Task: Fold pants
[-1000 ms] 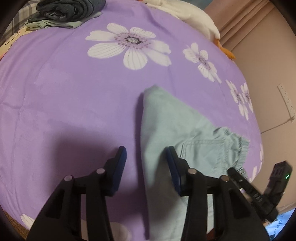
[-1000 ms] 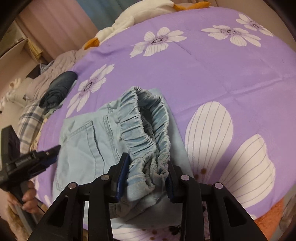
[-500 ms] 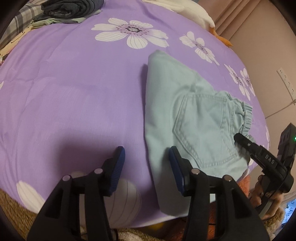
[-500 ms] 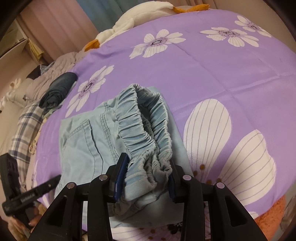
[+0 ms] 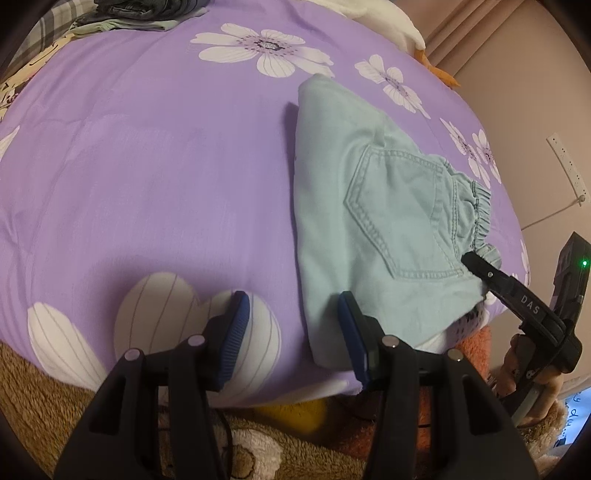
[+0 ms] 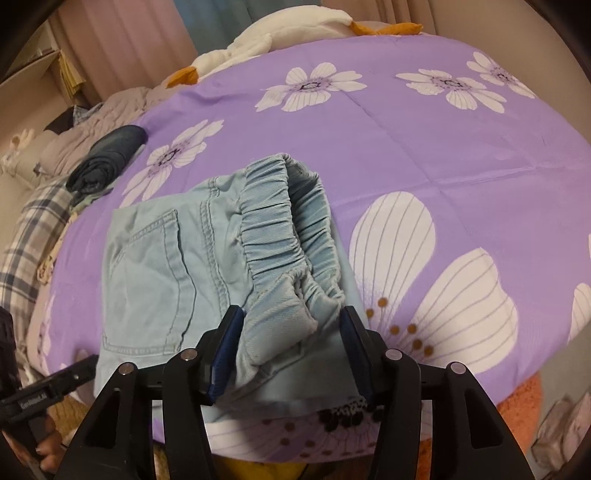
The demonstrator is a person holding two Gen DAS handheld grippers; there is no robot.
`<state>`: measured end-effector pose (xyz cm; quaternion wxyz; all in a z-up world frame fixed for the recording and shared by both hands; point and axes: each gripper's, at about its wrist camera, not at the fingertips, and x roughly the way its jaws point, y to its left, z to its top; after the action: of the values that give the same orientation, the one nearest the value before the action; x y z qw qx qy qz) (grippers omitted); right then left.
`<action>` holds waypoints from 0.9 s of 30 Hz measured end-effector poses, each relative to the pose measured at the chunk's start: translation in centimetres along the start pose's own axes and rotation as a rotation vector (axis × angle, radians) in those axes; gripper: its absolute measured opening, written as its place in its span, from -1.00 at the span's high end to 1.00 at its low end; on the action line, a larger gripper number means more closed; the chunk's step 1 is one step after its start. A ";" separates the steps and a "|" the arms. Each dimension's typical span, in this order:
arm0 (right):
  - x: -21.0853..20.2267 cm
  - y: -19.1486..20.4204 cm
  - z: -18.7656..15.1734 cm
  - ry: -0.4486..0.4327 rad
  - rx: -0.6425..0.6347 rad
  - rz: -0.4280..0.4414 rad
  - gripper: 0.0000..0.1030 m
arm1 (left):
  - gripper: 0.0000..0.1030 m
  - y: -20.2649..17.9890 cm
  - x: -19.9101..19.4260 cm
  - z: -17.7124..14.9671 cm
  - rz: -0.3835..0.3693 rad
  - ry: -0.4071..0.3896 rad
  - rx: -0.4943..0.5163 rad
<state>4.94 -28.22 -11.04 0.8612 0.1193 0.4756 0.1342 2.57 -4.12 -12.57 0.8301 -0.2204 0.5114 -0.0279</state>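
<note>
Light blue-green pants (image 5: 373, 206) lie folded into a compact rectangle on the purple flowered bedspread (image 5: 147, 166), near its front edge. A back pocket faces up and the elastic waistband (image 6: 291, 236) is bunched at the right end. My left gripper (image 5: 293, 328) is open and empty, just off the fold's near left edge. My right gripper (image 6: 291, 345) is open, its jaws either side of the waistband end without pinching it. It also shows in the left wrist view (image 5: 517, 295).
A pile of dark folded clothes (image 6: 107, 162) lies at the far left of the bed. A white plush toy with orange parts (image 6: 280, 33) sits at the head. A brown fleece blanket (image 5: 44, 406) hangs below the bed's front edge. A wall is to the right.
Both grippers have drawn back toward the bed's front edge. The pants stay folded in place. The right jaws have opened wider around the waistband.
</note>
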 end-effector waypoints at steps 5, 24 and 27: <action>-0.3 -0.1 -0.4 0.004 0.005 0.010 -0.03 | 0.04 0.5 -0.3 -0.7 -0.029 0.023 -0.037; 0.4 -2.6 1.6 0.066 0.106 0.266 -0.68 | -0.50 -2.1 0.9 3.5 -0.145 0.039 -0.005; 1.5 -2.6 0.9 0.071 0.117 0.281 -0.68 | -0.48 -2.1 2.4 3.7 -0.156 0.076 -0.030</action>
<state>6.80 -30.16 -12.61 0.8082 0.2297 0.4912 0.2295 7.30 -5.41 -12.33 0.8022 -0.2705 0.5241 -0.0931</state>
